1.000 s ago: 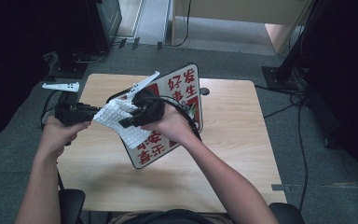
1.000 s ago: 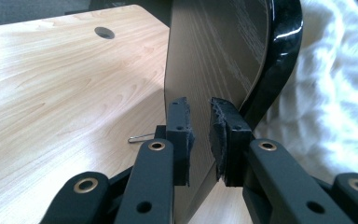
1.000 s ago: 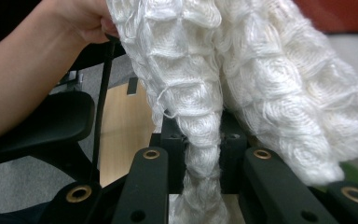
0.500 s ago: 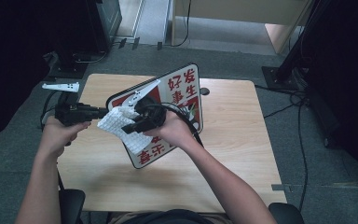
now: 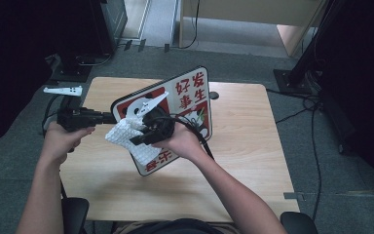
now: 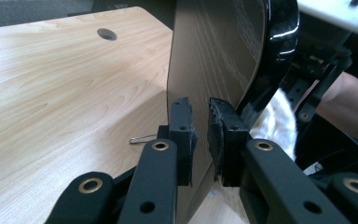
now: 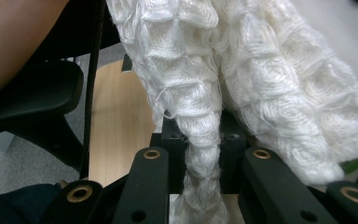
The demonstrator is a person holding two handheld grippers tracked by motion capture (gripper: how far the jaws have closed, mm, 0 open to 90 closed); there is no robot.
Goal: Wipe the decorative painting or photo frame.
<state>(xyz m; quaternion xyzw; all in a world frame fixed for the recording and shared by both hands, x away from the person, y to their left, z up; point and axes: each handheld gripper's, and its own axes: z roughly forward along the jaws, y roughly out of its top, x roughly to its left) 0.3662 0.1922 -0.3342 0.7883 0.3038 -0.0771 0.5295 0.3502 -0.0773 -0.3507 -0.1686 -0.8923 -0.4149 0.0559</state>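
Note:
A sign board (image 5: 190, 97) with red characters on white stands tilted above the table. My left gripper (image 5: 108, 117) is shut on its left edge; in the left gripper view the dark back of the board (image 6: 214, 51) passes between the pads (image 6: 184, 126) of my left gripper (image 6: 200, 121). My right gripper (image 5: 139, 134) is shut on a white waffle-weave cloth (image 5: 126, 134) that lies against the board's face. In the right gripper view the cloth (image 7: 205, 93) is bunched between the jaws of my right gripper (image 7: 203, 135) and spreads out above them.
The light wooden table (image 5: 243, 146) has a round cable hole (image 5: 214, 95) at its far edge. A small metal clip (image 6: 142, 138) lies on the wood near the board. A white oblong object (image 5: 62, 90) sits by the table's far left corner. Dark equipment stands around.
My right gripper has slid the cloth downward over the board's face. The left hand and the board have stayed put.

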